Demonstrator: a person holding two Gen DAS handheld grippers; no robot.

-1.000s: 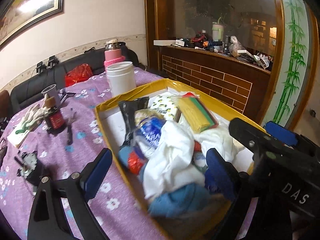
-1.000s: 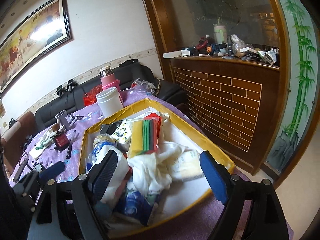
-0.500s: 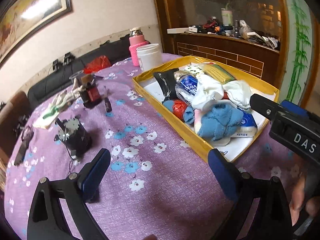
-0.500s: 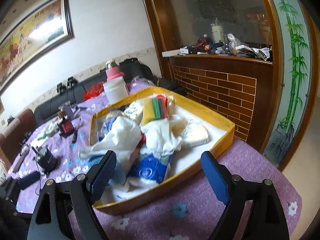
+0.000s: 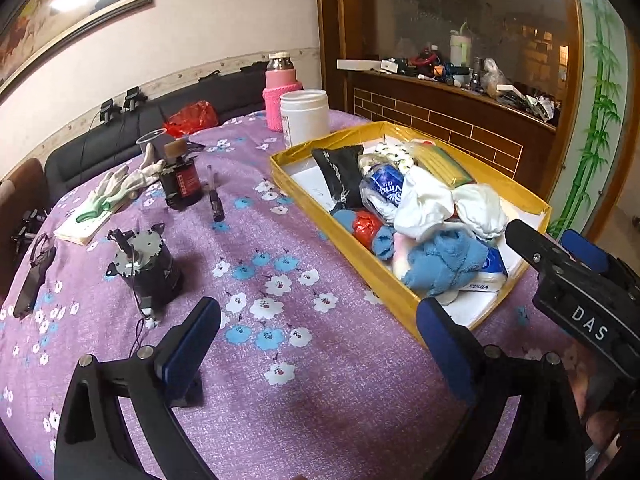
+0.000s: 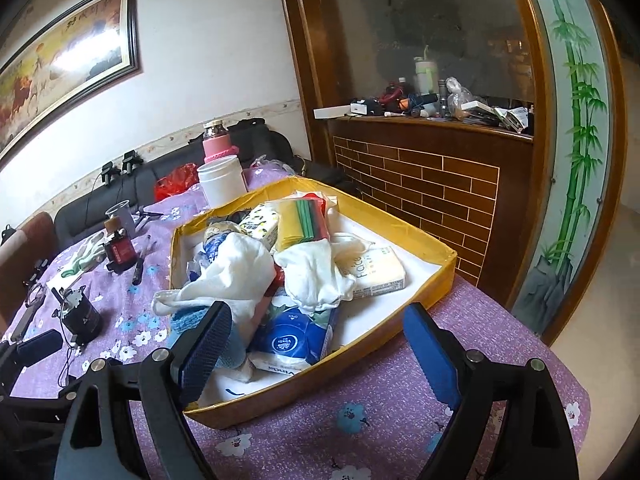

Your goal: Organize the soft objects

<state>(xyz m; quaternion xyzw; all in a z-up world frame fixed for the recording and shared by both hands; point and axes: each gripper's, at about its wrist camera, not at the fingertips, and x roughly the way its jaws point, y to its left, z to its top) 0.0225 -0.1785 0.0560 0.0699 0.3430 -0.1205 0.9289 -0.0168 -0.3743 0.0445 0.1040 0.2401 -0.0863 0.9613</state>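
A yellow tray (image 5: pixel 372 268) (image 6: pixel 432 240) on the purple flowered tablecloth (image 5: pixel 260 240) holds a heap of soft things: white cloths (image 5: pixel 426 202) (image 6: pixel 236 268), a blue towel (image 5: pixel 444 264), a black pouch (image 5: pixel 340 176), blue tissue packs (image 6: pixel 296 340), a yellow pack (image 6: pixel 296 224) and a white tissue pack (image 6: pixel 376 272). My left gripper (image 5: pixel 316 344) hangs open over bare cloth, left of the tray's near corner. My right gripper (image 6: pixel 316 352) stands open just in front of the tray's near edge, nothing between its fingers; its body also shows in the left wrist view (image 5: pixel 576 288).
On the cloth left of the tray lie a small motor (image 5: pixel 144 264), a dark red-labelled bottle (image 5: pixel 182 182), a pen (image 5: pixel 216 196) and work gloves (image 5: pixel 116 188). A white jar (image 5: pixel 304 116) and pink-sleeved bottle (image 5: pixel 282 92) stand behind the tray. A brick-faced counter (image 6: pixel 432 184) stands to the right.
Both grippers have pulled back from over the tray toward me. The left one has swung left and now looks at the open tablecloth; both stay open and empty.
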